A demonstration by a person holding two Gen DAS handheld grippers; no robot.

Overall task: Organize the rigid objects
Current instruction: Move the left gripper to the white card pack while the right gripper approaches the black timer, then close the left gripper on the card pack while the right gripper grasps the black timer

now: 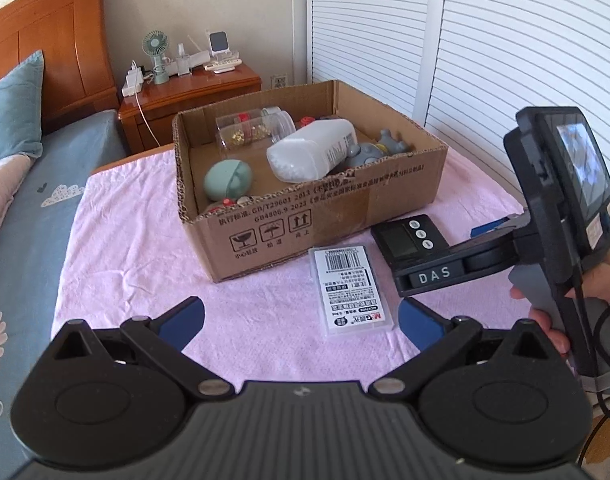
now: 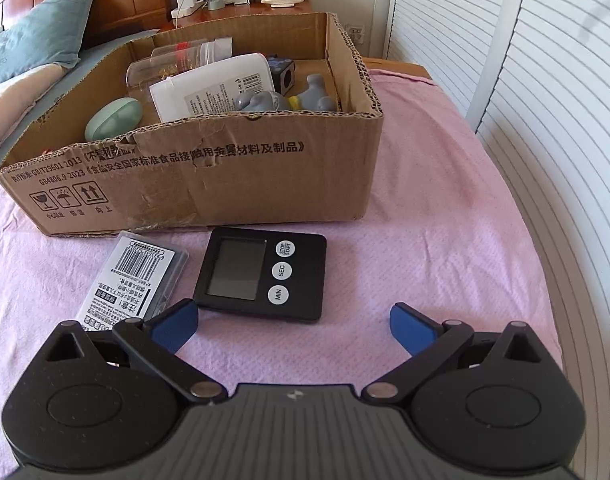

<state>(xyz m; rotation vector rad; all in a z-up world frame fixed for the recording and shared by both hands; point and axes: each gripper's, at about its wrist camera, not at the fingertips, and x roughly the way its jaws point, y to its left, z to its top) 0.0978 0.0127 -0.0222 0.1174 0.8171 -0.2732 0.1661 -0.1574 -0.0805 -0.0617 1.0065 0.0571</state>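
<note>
Pink cloth (image 2: 445,208) covers the table where a cardboard box (image 2: 233,176) sits, its near wall torn along the top edge. Inside, a white bottle (image 2: 213,88) lies on its side over clear plastic jars (image 1: 249,128), whose contents are only partly legible through the walls; a pale green egg-shaped case (image 1: 227,180) rests near the left wall, and a grey figure (image 2: 305,98) lies at the right, its shape hard to read. Small red-capped items at the box's near corner are mostly hidden by the wall. In front of the box, on the cloth, lie a black digital timer (image 2: 261,274) and, just beside it to the left, a flat clear case with a barcode label (image 1: 351,290). In the left wrist view the other device covers part of the timer. The left gripper (image 1: 301,320) is spread wide with nothing between its blue pads, hovering near the labelled case. The right gripper (image 2: 293,326) is likewise released and empty, just short of the timer, its left pad overlapping the case's corner in view.
</note>
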